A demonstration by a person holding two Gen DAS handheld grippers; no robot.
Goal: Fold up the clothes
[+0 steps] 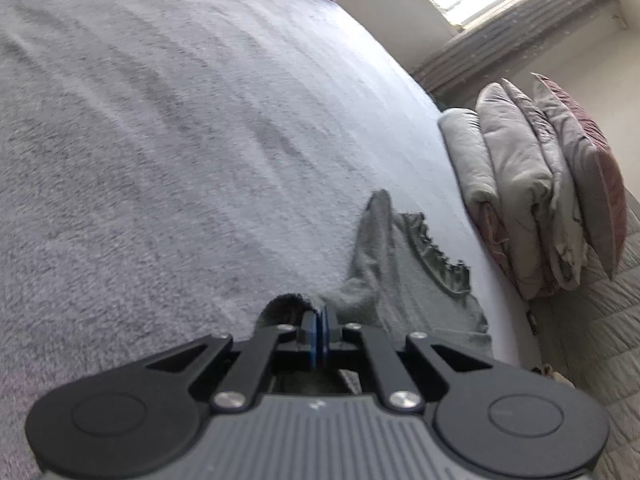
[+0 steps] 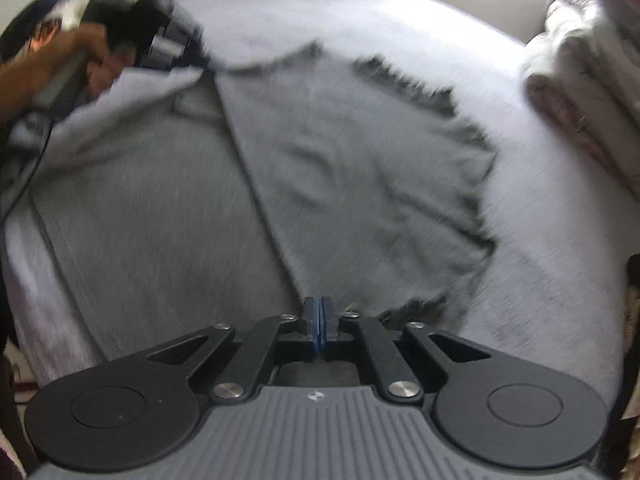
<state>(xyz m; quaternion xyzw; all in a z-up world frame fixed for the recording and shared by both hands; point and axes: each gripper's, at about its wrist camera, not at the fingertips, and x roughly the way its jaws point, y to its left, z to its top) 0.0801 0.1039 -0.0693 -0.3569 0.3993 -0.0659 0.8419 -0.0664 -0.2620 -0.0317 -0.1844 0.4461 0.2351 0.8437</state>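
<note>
Both tongs, L (image 1: 319, 330) & R (image 2: 319, 326), clamped on grey garment (image 2: 340, 168) edges.

1. The garment (image 2: 320, 168) is spread on the bed cover (image 1: 160, 140).
2. Folded bedding (image 1: 532, 200) is stacked right of it, at the cover's edge.
3. The left gripper (image 2: 168, 40) is placed at its far left corner.

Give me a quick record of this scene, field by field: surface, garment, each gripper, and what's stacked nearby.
surface: bed with pale blanket
garment: grey top with a dark ruffled edge, spread on the bed
left gripper: shut on the top's edge
right gripper: shut at the top's near edge
nearby: folded bedding pile beside the bed
</note>
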